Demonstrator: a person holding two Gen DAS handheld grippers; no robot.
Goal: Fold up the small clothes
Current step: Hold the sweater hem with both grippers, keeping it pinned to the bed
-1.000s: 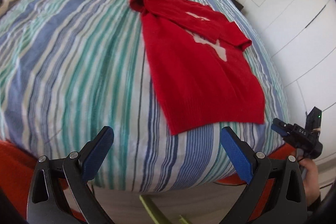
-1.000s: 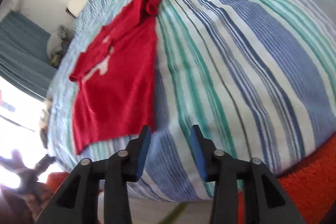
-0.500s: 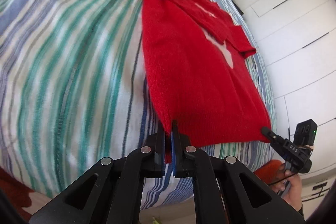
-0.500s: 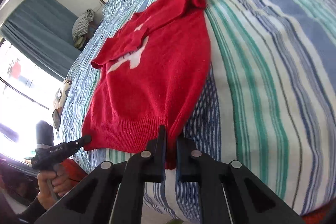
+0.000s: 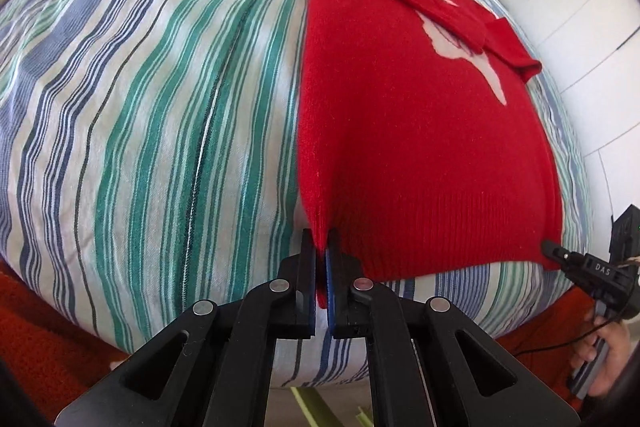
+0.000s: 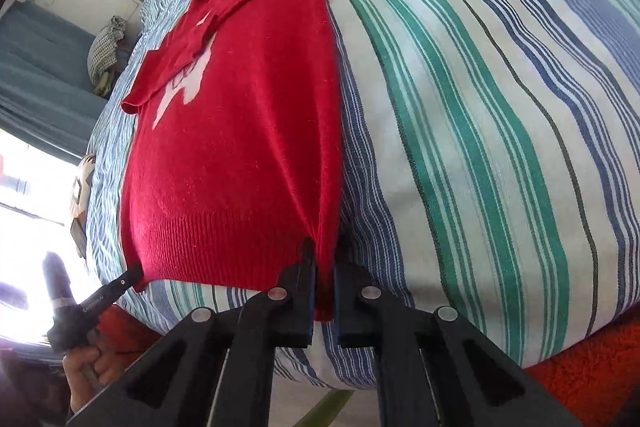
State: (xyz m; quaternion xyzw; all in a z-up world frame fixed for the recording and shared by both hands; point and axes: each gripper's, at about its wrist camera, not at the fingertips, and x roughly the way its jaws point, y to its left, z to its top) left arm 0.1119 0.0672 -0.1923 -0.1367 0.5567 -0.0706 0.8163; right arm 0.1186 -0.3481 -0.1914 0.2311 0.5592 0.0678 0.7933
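A small red knit sweater lies flat on the striped bed, hem nearest me and collar at the far end. One sleeve is folded across its chest and half covers a white motif. My left gripper is shut on the hem's left corner, with red knit pinched between the blue pads. In the right wrist view the same sweater is seen, and my right gripper is shut on the hem's right corner. Each view also shows the other gripper at the opposite corner: the right gripper and the left gripper.
The blue, green and white striped cover spreads wide to the left of the sweater. An orange-red rug lies below the bed's near edge. White cupboard doors stand to the right; a blue curtain and a cloth bundle lie beyond the bed.
Both grippers dropped toward the bed's near edge and went from open to shut on the two hem corners. The sweater looms larger in both views.
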